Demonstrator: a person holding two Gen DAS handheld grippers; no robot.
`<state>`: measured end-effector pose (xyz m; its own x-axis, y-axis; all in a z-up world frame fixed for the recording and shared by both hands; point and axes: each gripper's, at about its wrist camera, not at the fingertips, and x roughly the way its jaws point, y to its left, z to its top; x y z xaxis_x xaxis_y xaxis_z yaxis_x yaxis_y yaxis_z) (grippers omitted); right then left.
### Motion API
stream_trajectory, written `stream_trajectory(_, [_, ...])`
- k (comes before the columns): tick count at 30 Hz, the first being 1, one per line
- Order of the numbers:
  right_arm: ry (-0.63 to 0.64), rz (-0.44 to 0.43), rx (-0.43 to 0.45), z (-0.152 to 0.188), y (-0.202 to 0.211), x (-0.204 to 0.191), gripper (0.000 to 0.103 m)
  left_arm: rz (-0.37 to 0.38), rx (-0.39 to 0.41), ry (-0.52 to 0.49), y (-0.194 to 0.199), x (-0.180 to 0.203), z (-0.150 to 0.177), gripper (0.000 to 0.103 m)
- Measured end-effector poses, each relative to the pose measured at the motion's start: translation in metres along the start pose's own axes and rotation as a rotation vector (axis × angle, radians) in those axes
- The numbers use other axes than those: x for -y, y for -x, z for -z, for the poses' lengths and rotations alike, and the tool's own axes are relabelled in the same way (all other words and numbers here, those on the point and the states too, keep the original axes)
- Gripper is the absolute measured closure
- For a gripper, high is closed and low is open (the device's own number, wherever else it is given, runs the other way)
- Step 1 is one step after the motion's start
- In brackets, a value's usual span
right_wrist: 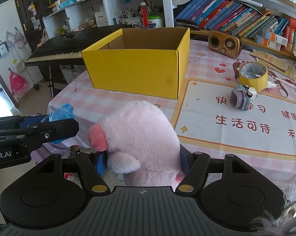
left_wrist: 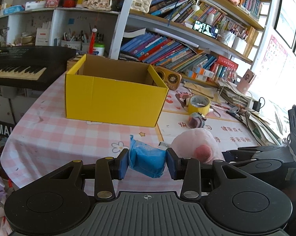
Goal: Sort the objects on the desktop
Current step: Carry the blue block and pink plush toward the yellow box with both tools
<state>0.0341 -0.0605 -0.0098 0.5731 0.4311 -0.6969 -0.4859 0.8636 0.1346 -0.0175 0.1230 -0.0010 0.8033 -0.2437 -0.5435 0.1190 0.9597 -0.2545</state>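
Observation:
My left gripper (left_wrist: 147,162) is shut on a blue plastic packet (left_wrist: 146,160), held above the near edge of the pink checked table. My right gripper (right_wrist: 143,162) is shut on a pink plush toy (right_wrist: 142,133), which fills the gap between its pads. The plush (left_wrist: 197,145) also shows just right of the left gripper, and the left gripper (right_wrist: 55,129) with its blue packet (right_wrist: 61,111) sits at the left of the right wrist view. An open yellow cardboard box (left_wrist: 114,98) (right_wrist: 138,68) stands farther back on the table, with nothing showing inside it.
A yellow tape roll (right_wrist: 253,74), a small purple toy car (right_wrist: 241,98) and a brown retro radio (right_wrist: 224,43) lie to the right of the box. A black keyboard (left_wrist: 19,68) stands at the left. Bookshelves (left_wrist: 177,53) line the back.

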Motion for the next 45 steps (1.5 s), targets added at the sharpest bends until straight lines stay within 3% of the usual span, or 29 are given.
stream_trajectory(27, [0.041,-0.017,-0.024,-0.015,-0.012,0.008,0.038,0.003,-0.025,0.025,-0.023,0.002,-0.008,0.063])
stream_trajectory(39, [0.093,-0.047,-0.045,-0.04,-0.037,0.019,0.038,-0.035,-0.025,0.07,-0.044,-0.006,-0.02,0.063])
stream_trajectory(45, [0.114,-0.07,0.015,-0.067,-0.042,0.026,0.038,-0.058,0.019,0.08,-0.049,-0.009,-0.04,0.063])
